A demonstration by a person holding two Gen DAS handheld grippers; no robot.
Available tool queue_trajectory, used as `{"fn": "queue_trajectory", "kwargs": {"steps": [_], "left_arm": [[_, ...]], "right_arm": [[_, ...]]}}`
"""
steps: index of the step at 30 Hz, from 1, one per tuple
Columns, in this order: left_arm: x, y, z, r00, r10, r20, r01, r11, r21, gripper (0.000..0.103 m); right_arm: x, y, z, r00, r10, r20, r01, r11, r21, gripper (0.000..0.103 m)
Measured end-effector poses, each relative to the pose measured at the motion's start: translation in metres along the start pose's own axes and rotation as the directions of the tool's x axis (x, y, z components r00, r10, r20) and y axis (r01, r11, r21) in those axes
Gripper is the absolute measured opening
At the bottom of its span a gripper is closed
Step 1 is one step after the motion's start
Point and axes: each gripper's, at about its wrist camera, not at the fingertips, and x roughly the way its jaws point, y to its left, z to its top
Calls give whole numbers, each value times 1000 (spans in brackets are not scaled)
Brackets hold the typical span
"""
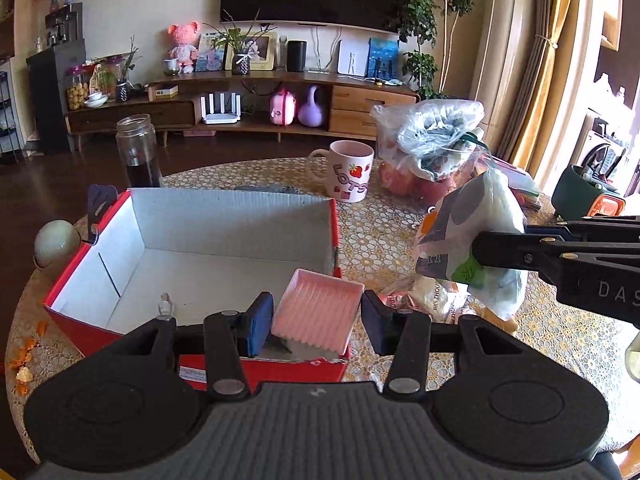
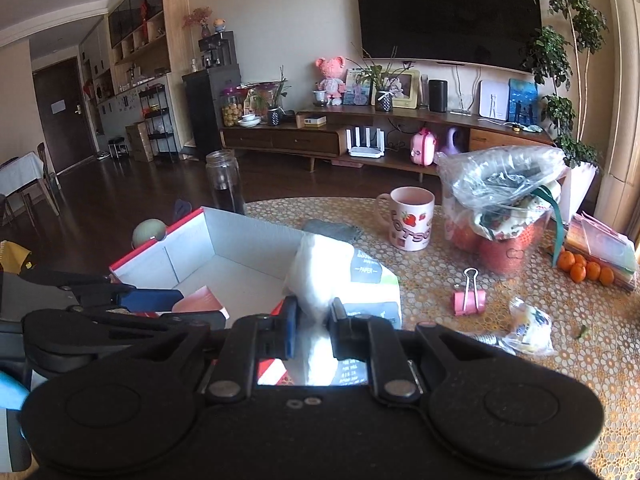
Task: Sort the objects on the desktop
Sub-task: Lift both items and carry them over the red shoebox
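Note:
A red cardboard box (image 1: 92, 264) with a white inside lies open on the round table; only a tiny clear bottle (image 1: 165, 307) shows in it. My left gripper (image 1: 318, 322) is shut on a pink ridged dish (image 1: 320, 308), held tilted above the box's near right corner. In the right wrist view the dish (image 2: 200, 300) and the left gripper (image 2: 160, 300) appear at the left. My right gripper (image 2: 314, 320) is shut on a white plastic tissue packet (image 2: 320, 264), held up beside the box (image 2: 192, 240). From the left wrist view that packet (image 1: 480, 216) hangs right of the box.
A pink strawberry mug (image 1: 350, 170), a glass jar (image 1: 138, 150) and a plastic bag of fruit (image 1: 432, 144) stand behind the box. A pink binder clip (image 2: 468, 300), a crumpled wrapper (image 2: 528, 328) and tangerines (image 2: 584, 268) lie to the right. Orange peel (image 1: 26, 356) sits at the left edge.

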Motion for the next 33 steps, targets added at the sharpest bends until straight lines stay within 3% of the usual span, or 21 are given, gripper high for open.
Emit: {"fn": "queue_trajectory", "kwargs": {"steps": [14,22,33], "left_arm": [[16,82,9,993,118,-9,-118,989,-86,47],[33,118,9,988,151,-38,-154,983,-101,47],[79,133,13,980,182,-86,-187,980,-66,47]], "right_arm": [[45,52,32,997,81,-11,-81,996,-38,15],[76,71,38,990,135,-42,-136,990,-23,15],[125,79,26,985,136,-108,-139,990,-15,15]]}}
